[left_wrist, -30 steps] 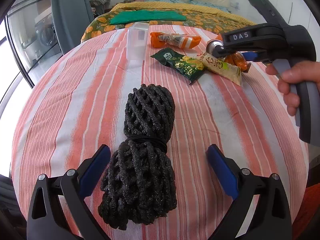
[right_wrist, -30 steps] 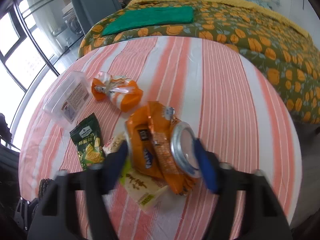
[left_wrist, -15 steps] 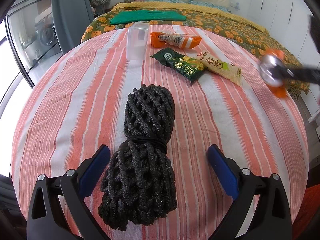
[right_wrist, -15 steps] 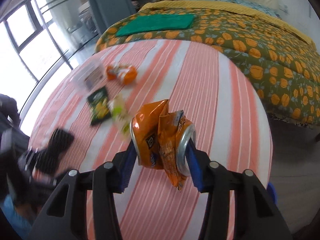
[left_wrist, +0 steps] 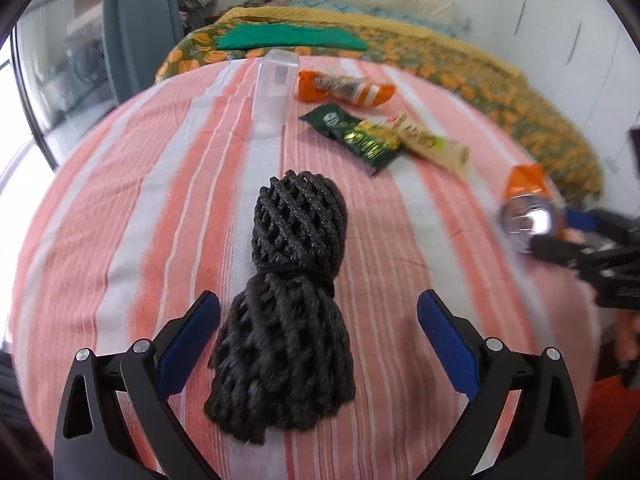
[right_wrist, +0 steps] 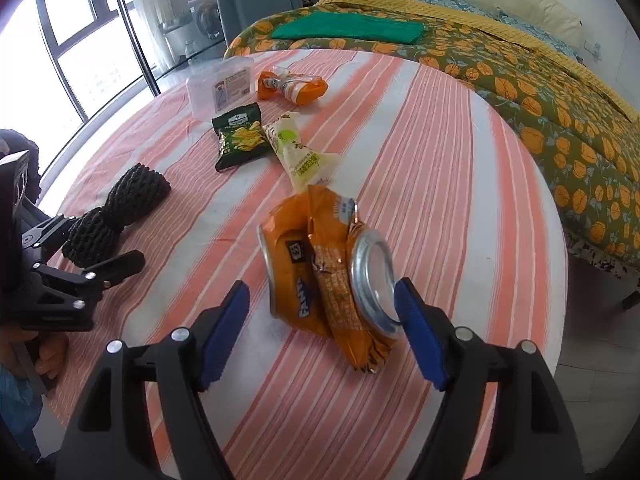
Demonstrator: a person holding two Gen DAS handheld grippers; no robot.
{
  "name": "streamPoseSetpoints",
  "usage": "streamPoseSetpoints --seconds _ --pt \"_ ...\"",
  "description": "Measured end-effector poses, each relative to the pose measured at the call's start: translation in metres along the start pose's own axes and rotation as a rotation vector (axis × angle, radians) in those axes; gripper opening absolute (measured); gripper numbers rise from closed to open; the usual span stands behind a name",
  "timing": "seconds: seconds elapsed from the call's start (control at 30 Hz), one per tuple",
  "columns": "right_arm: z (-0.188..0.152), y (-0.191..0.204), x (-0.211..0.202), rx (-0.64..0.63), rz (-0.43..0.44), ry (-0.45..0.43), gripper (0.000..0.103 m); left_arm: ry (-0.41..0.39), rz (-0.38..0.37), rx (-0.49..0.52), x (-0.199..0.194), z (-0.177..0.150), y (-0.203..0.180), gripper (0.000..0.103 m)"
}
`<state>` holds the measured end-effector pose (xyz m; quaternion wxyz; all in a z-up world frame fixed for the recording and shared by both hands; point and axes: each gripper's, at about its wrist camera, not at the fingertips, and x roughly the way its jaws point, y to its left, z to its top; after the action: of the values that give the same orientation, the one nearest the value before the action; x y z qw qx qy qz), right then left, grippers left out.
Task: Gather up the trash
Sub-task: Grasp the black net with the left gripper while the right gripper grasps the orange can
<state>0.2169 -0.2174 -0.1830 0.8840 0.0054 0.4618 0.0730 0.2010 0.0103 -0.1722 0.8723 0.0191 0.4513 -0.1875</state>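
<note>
A crushed orange soda can [right_wrist: 312,264] with an orange wrapper folded round it sits between the pads of my right gripper [right_wrist: 320,320]. Those jaws are opening: the left pad stands clear of the can, while the right pad is at its silver end. In the left wrist view the same can [left_wrist: 528,216] shows at the right, low over the striped table [left_wrist: 140,200]. My left gripper [left_wrist: 320,332] is open and straddles a black mesh bundle [left_wrist: 296,280] lying on the cloth, without touching it.
Further back on the table lie a green snack bag [right_wrist: 238,136], a pale wrapper [right_wrist: 300,152], an orange-and-white wrapper [right_wrist: 292,84] and a clear plastic box [right_wrist: 220,84]. A bed [right_wrist: 520,80] with an orange-patterned cover stands behind. The table edge curves away at the right.
My right gripper carried the can away from the other wrappers toward the table's right side. Its jaws have widened and the left pad has come off the can. The left gripper has stayed put.
</note>
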Motion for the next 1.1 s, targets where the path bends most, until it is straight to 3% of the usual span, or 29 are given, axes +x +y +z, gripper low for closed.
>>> streamPoseSetpoints --seconds 0.1,0.17,0.3,0.33,0.37,0.43,0.47,0.53,0.73,0.9,0.93,1.0,1.1 --pt "-0.002 0.002 -0.007 -0.028 -0.013 -0.017 0.083 -0.025 -0.073 -0.03 -0.015 -0.002 0.015 0.097" --pt "-0.001 0.003 -0.008 -0.044 -0.032 -0.024 0.084 -0.051 -0.073 -0.043 -0.023 0.001 0.021 0.097" --pt "0.003 0.002 -0.001 0.005 -0.031 -0.013 0.084 -0.018 -0.048 -0.013 -0.015 0.013 0.017 0.097" --pt "0.003 0.002 0.0 0.016 -0.03 -0.011 0.083 -0.005 -0.021 0.011 -0.01 0.016 0.012 0.097" --pt "0.003 0.001 0.002 0.028 -0.034 -0.004 0.072 0.007 -0.002 0.026 -0.006 0.018 0.009 0.094" --pt "0.003 0.0 0.004 0.039 -0.05 0.008 0.059 0.043 0.015 0.048 0.001 0.018 0.004 0.072" --pt "0.002 -0.002 0.002 0.048 -0.044 0.009 0.057 0.055 0.011 0.051 0.002 0.017 0.003 0.065" --pt "0.001 -0.002 -0.001 0.045 -0.04 0.011 0.055 0.045 0.051 0.06 0.001 0.013 0.001 0.041" --pt "-0.007 -0.01 -0.03 0.068 0.025 -0.046 0.052 0.019 -0.012 0.011 -0.013 0.006 -0.005 0.036" --pt "-0.022 -0.036 -0.062 0.145 0.09 -0.089 0.052 0.014 -0.095 0.028 -0.022 0.004 -0.048 0.036" --pt "-0.025 -0.042 -0.066 0.161 0.096 -0.092 0.027 0.016 -0.118 0.037 -0.022 0.004 -0.061 0.036" --pt "-0.033 -0.062 -0.072 0.222 0.122 -0.087 0.027 0.018 -0.148 0.057 -0.019 0.005 -0.088 0.036" --pt "-0.038 -0.074 -0.067 0.219 0.094 -0.069 0.027 0.014 -0.154 0.082 -0.01 0.007 -0.117 0.036"
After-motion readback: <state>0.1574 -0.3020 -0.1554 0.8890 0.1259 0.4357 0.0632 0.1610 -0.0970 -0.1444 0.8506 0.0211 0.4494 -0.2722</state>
